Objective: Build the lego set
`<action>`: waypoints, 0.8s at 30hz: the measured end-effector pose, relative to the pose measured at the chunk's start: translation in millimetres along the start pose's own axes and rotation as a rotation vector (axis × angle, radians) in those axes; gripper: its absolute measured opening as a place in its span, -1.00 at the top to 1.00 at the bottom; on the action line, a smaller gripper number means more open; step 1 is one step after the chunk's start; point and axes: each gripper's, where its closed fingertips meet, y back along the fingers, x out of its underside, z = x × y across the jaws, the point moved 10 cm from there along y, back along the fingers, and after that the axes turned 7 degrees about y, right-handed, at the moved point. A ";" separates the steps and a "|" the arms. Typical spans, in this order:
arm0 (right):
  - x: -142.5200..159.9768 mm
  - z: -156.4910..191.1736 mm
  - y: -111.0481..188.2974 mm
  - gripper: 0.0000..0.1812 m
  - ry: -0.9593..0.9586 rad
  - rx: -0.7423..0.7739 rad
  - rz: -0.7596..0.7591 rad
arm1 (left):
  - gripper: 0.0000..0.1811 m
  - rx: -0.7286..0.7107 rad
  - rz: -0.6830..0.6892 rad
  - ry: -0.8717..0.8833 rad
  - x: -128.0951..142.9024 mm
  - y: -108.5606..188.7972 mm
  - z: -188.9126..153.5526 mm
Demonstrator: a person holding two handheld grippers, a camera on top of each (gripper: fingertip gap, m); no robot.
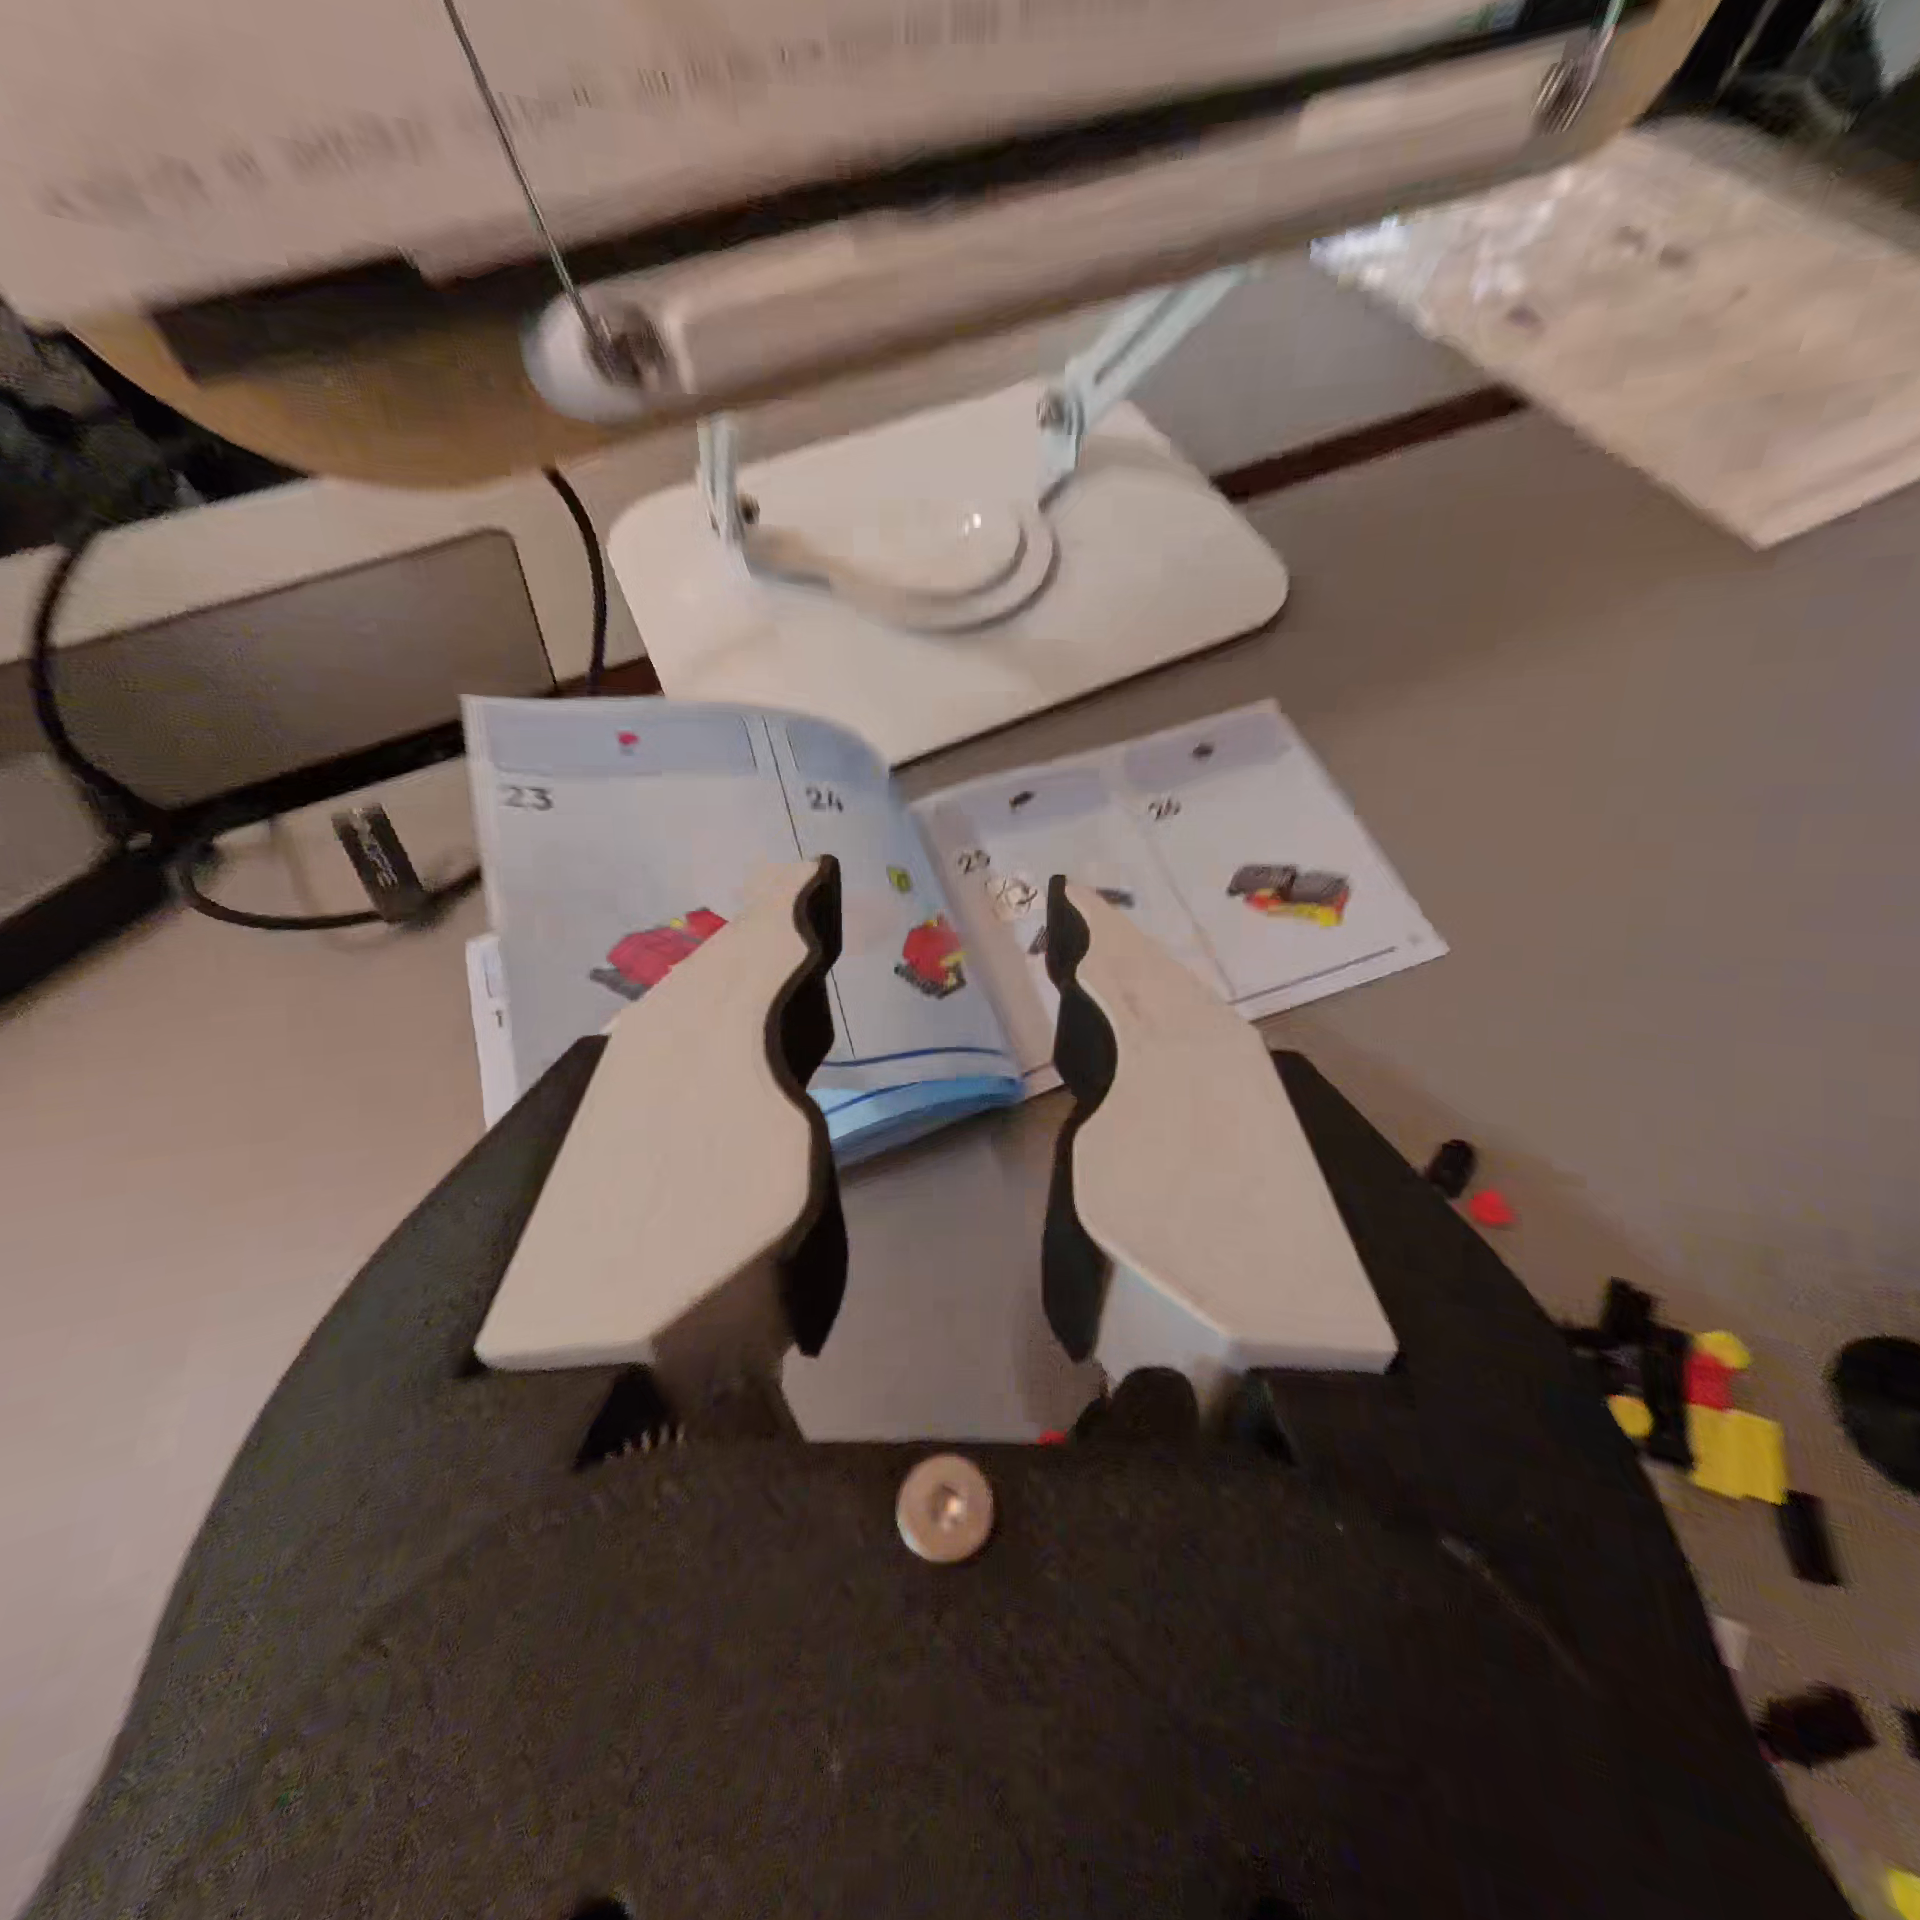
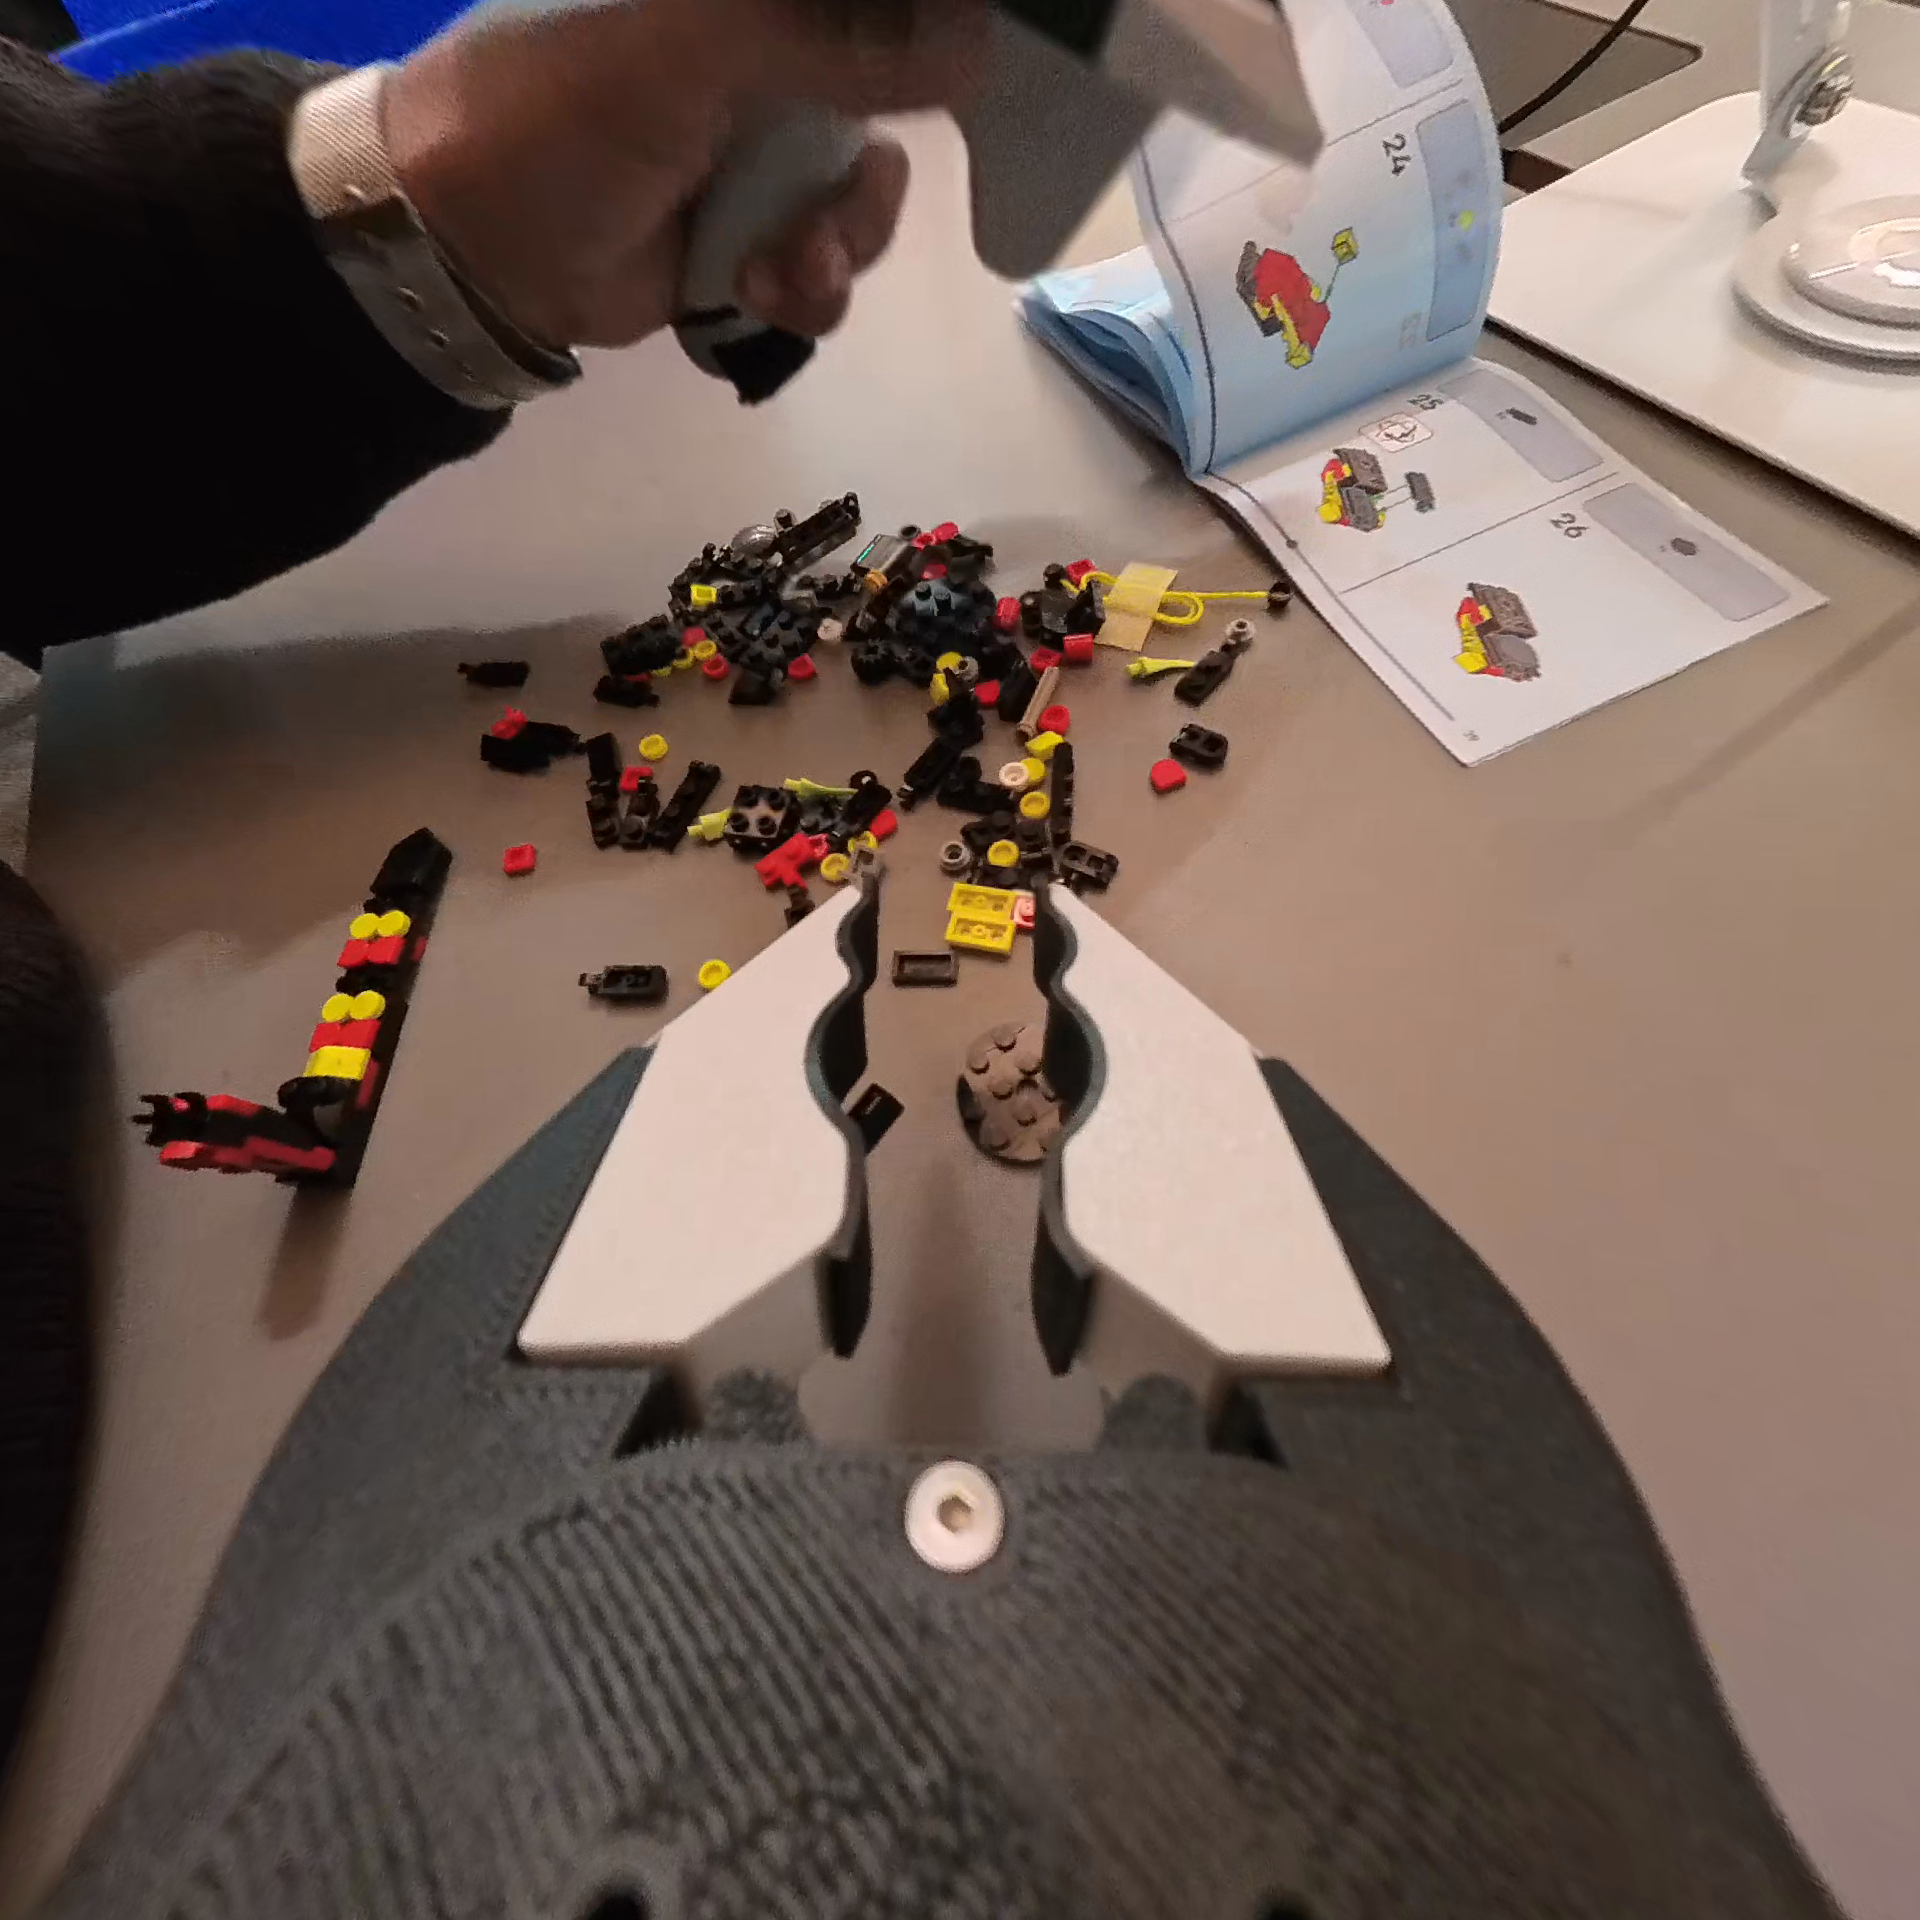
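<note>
My left gripper (image 1: 943,883) is open and empty, held above the open instruction booklet (image 1: 665,862), which also shows in the right wrist view (image 2: 1351,343). My right gripper (image 2: 954,894) is open and empty, low over the table in front of a pile of loose black, red and yellow bricks (image 2: 883,686). Two yellow plates (image 2: 979,916) lie just past its tips. A dark round plate (image 2: 1010,1091) and a small black piece (image 2: 873,1110) lie between its fingers. A long partly built black, red and yellow strip (image 2: 343,1029) lies at the left.
A white monitor stand base (image 1: 935,582) sits behind the booklet, with the monitor (image 1: 727,156) overhead and a black cable (image 1: 62,727) at the left. A clear plastic bag (image 1: 1662,312) lies at the back right. A person's hand (image 2: 623,197) holds the left gripper's handle above the pile. My right fingertips sit around 20 cm from my left ones. The monitor (image 1: 727,156) is about 11 cm from my left fingertips and 30 cm from my right.
</note>
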 end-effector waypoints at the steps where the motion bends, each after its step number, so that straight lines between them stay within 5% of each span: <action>1: -0.3 0.6 0.7 0.70 0.004 0.001 -0.001 | 0.63 -0.007 0.013 0.003 5.1 -5.7 3.2; 11: -0.7 0.2 1.9 0.70 0.002 -0.001 -0.008 | 0.79 -0.085 0.194 0.124 33.2 -20.5 47.7; 24: 3.2 -3.6 -0.9 0.70 -0.007 0.014 0.013 | 0.80 -0.091 0.245 0.166 43.2 -22.4 59.1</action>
